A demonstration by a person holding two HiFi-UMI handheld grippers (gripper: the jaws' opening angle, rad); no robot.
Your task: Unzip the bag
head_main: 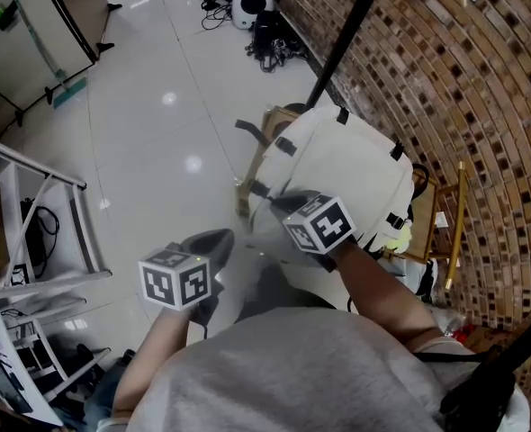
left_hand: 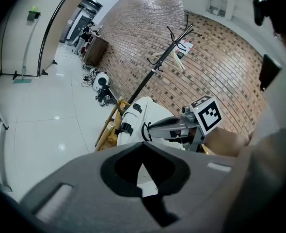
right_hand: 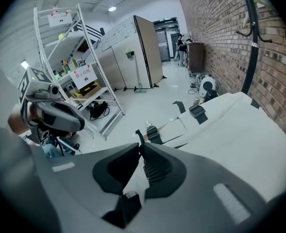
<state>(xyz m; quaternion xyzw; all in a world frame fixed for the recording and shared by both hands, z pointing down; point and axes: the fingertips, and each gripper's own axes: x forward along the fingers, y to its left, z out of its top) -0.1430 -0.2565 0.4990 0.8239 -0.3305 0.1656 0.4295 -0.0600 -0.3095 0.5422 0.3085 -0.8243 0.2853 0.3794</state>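
One metal shelf rack (head_main: 45, 174) stands at the far left. Of the two grippers, the left gripper (head_main: 219, 238) comes first, jaws pressed together on nothing, hanging over the floor just left of the bag and apart from it. The right gripper (right_hand: 138, 147) is pinched tight on the black zipper pull (right_hand: 139, 136) at the near edge of the single white bag (head_main: 355, 169). The bag rests on one wooden chair (head_main: 452, 232) beside one coat stand (head_main: 342, 39), against the brick wall (head_main: 481, 79).

Brick wall (head_main: 445, 79), glossy white floor (head_main: 157, 106)
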